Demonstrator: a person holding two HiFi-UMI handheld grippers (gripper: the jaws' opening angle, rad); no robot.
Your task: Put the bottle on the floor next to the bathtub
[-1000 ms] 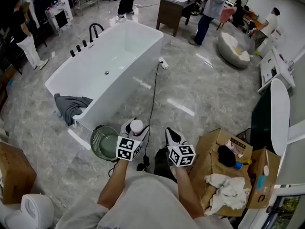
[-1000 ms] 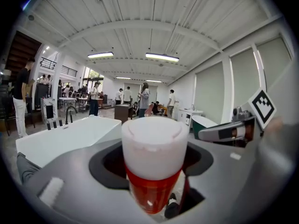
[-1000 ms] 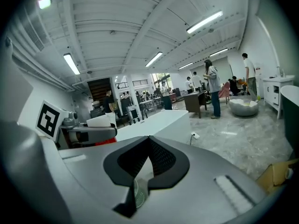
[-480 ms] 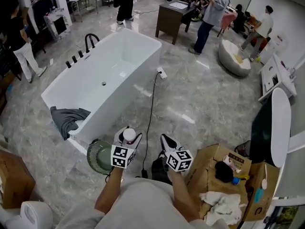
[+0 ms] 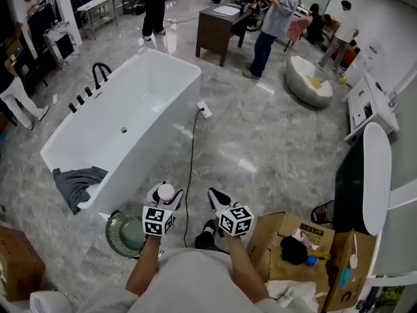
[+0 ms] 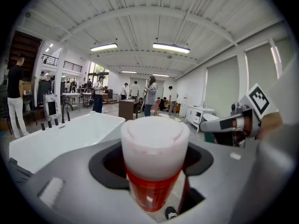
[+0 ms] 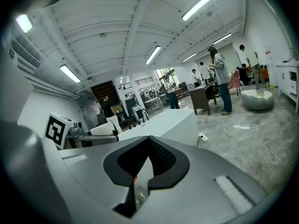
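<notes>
My left gripper (image 5: 165, 196) is shut on an orange-red bottle (image 6: 152, 186) with a wide white cap (image 5: 166, 192), held upright in the air above the floor. The cap (image 6: 154, 146) fills the middle of the left gripper view, between the two grey jaws. The white bathtub (image 5: 117, 126) stands ahead and to the left, its near end a short way beyond the bottle. My right gripper (image 5: 217, 199) is beside the left one, shut with nothing in it; its dark pads (image 7: 161, 158) meet in the right gripper view.
A green round basin (image 5: 124, 233) sits on the marble floor by the tub's near corner. A grey cloth (image 5: 75, 182) hangs over the tub's end. A black cable (image 5: 190, 168) runs to a power strip (image 5: 205, 111). Cardboard boxes (image 5: 287, 240) lie at right. People stand at the back.
The view has moved back and right: tub, basin and boxes slid down-left in the picture. Both grippers keep their places side by side, the left still holding the bottle.
</notes>
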